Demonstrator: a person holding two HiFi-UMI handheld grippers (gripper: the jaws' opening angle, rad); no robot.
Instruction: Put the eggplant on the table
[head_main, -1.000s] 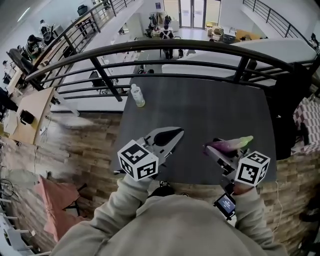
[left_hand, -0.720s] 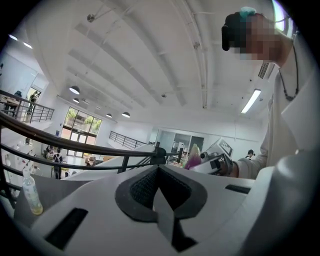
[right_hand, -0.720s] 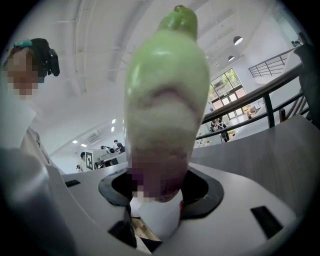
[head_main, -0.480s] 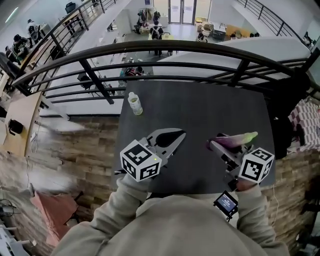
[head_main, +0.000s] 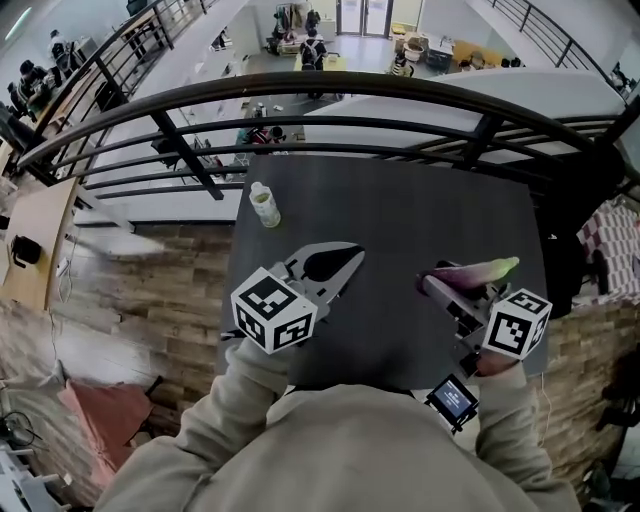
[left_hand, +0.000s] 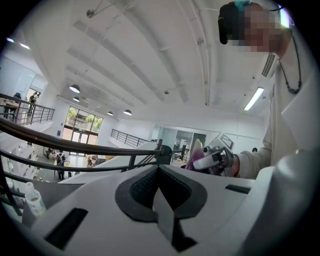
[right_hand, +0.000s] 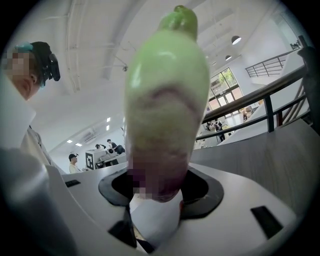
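Eggplant (head_main: 476, 271) in right gripper (head_main: 436, 283) — over table (head_main: 400, 205), near right edge.

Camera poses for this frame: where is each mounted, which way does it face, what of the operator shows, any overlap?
Head view: on the person's head, looking steeply down at the table; both sleeves, left gripper and right gripper show.
Left gripper view: rides the left gripper, tilted up toward ceiling and railing; its shut jaws and a sleeve show.
Right gripper view: rides the right gripper, tilted up along the eggplant it holds; the person's upper body shows left.
Shared: head and left gripper views both show the bottle and eggplant.
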